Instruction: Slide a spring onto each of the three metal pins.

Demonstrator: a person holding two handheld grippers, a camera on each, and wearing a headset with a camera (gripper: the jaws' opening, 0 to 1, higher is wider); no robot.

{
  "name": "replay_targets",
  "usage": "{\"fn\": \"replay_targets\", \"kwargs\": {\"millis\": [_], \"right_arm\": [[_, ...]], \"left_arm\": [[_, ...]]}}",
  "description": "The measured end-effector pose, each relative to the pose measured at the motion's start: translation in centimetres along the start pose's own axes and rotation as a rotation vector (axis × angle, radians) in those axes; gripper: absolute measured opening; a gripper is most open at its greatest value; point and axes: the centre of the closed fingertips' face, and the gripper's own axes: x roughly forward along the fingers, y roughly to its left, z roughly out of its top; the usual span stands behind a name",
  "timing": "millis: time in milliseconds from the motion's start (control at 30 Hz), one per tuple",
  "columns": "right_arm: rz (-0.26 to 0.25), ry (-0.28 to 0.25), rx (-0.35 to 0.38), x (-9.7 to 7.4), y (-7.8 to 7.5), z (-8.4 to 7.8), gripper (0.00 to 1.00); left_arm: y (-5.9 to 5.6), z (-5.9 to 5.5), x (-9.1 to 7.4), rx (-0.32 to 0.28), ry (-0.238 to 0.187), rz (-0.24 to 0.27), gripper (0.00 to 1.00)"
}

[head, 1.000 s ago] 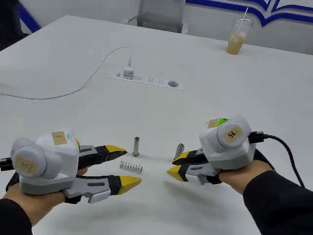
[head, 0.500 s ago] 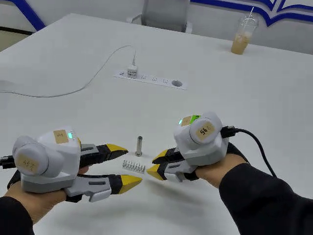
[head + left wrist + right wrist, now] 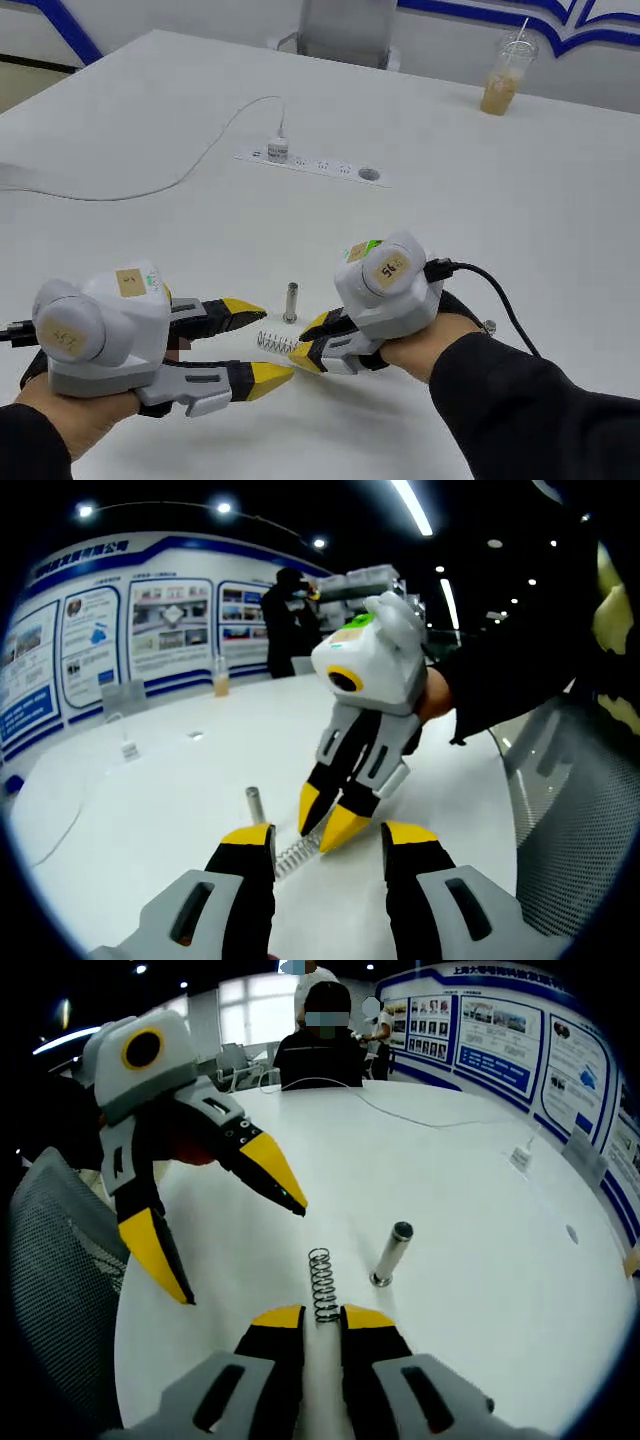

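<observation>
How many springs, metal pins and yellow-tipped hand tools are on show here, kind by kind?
spring: 1, lying flat
metal pin: 1, upright
grippers: 2, left gripper, right gripper
Total: 4
A speck by the right sleeve is too small to tell.

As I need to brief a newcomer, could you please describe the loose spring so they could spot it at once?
On the big white table, look just ahead of the left hand-held gripper. Beside the upright metal pin lies the spring, one end between the right hand-held gripper's tips. Unlike the smooth standing pin, it is coiled wire lying flat.
</observation>
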Motion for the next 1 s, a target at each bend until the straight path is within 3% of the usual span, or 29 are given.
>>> {"fn": "replay_targets", "kwargs": {"millis": [467,1000], "right_arm": [[0.006,0.016,-0.009,0.2,0.2,-0.4,0.12],[0.03,0.029,-0.043,-2.8,1.5,-0.1,0.11]], "left_arm": [[0.3,-0.2,-0.1,0.003,0.005,0.0,0.43],[-0.6,-1.3,0.5,0.032,0.045,-0.03,0.42]]}}
